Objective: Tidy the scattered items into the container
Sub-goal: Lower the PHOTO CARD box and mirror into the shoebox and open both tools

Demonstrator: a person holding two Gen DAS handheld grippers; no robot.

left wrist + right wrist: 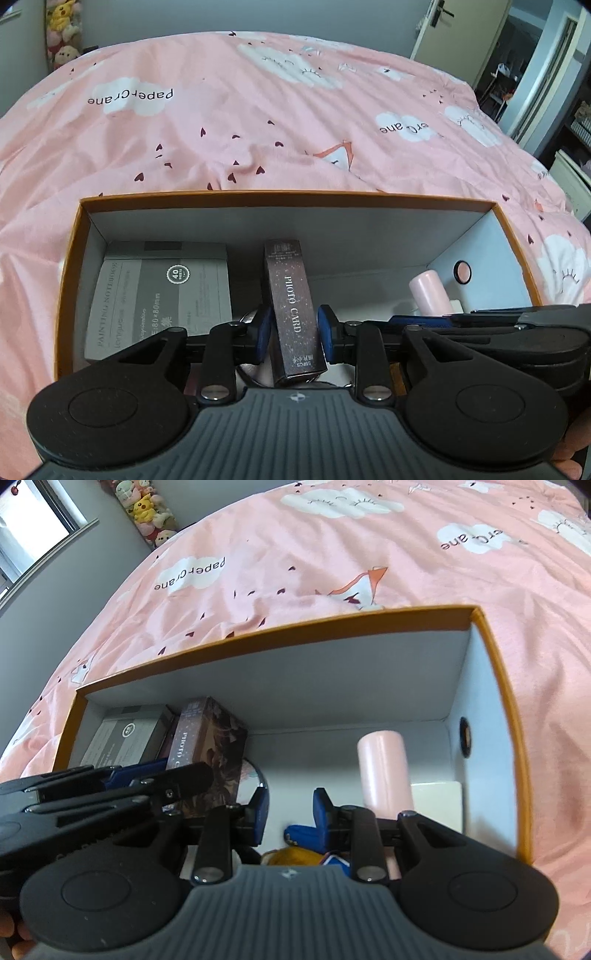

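An orange-rimmed cardboard box point(288, 197) point(258, 633) lies on the bed. Inside it a grey painting notebook point(159, 295) point(125, 734) lies at the left. My left gripper point(294, 326) is shut on a dark "PHOTO CARD" box point(291, 295) point(214, 738), which stands on edge beside the notebook. A pale pink cylinder point(430, 291) point(384, 768) lies at the right end. My right gripper point(290, 810) hangs inside the box, open, with bare white floor showing between its pads. A yellow and blue toy point(295, 853) lies just under it.
A round metal-rimmed disc point(255, 779) leans behind the photo card box, and a white block point(436, 794) sits by the cylinder. The right box wall has a round hole point(461, 271). A pink bedcover point(258, 129) surrounds the box. Plush toys point(62, 33) line the far wall.
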